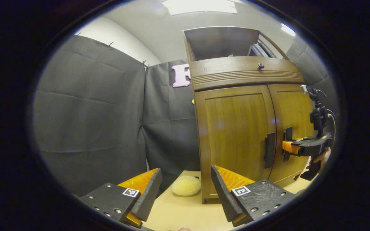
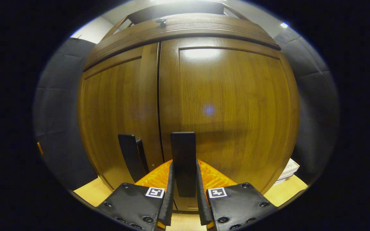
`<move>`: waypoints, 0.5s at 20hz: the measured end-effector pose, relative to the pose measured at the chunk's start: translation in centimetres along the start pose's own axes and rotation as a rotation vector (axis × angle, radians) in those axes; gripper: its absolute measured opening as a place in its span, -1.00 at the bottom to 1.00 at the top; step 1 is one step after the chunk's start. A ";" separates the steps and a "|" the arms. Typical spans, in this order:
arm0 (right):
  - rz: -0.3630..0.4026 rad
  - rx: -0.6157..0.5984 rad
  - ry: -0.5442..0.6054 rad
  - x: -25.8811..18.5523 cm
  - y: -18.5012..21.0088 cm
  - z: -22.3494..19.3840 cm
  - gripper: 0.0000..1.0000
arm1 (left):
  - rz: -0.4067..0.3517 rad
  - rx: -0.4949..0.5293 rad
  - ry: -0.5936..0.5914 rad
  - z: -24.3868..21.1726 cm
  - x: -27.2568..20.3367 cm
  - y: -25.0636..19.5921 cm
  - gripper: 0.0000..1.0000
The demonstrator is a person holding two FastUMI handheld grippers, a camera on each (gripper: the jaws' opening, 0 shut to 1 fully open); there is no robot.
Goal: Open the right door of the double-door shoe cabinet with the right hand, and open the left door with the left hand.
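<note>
Right gripper (image 2: 185,192) has both fingers clamped on the dark vertical bar handle (image 2: 183,160) of the brown wooden shoe cabinet's right door (image 2: 230,106) (both doors closed). Left gripper (image 1: 185,189) hangs spread wide, empty, well short of the left door (image 1: 233,128), near a pale yellow sponge (image 1: 186,185) on the light wooden table (image 1: 178,211).

I see a pale, fuzzy round pad (image 1: 186,185) lying on the light wooden tabletop (image 1: 185,211) — just beside the furniture's left bottom corner. Off to the far right, small white boxes (image 2: 288,169) sit stacked on the tabletop against the dark cloth wall (image 1: 92,112).
</note>
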State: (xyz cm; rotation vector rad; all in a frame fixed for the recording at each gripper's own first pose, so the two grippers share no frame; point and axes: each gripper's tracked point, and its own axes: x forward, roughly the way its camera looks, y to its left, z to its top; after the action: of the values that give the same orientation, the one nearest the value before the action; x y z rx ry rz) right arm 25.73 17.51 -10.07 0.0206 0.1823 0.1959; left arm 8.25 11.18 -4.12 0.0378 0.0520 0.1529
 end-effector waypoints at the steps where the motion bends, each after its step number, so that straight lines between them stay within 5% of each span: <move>1: 0.005 -0.012 -0.001 0.0 0.0 -0.1 -0.31 | -0.001 -0.003 0.000 -0.1 0.2 0.1 0.80; 4: 0.038 -0.012 0.023 -0.3 0.2 -0.1 -0.72 | -0.010 -0.013 0.004 -0.5 0.4 0.1 0.80; 10: 0.083 -0.008 0.030 -2.4 0.2 0.7 -0.66 | -0.043 -0.012 -0.025 1.3 -0.2 0.4 0.80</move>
State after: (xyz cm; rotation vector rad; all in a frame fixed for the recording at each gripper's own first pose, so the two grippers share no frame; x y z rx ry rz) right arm 23.54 17.24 -9.00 0.0171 0.2110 0.2802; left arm 8.05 11.45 -2.75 0.0271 0.0272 0.1096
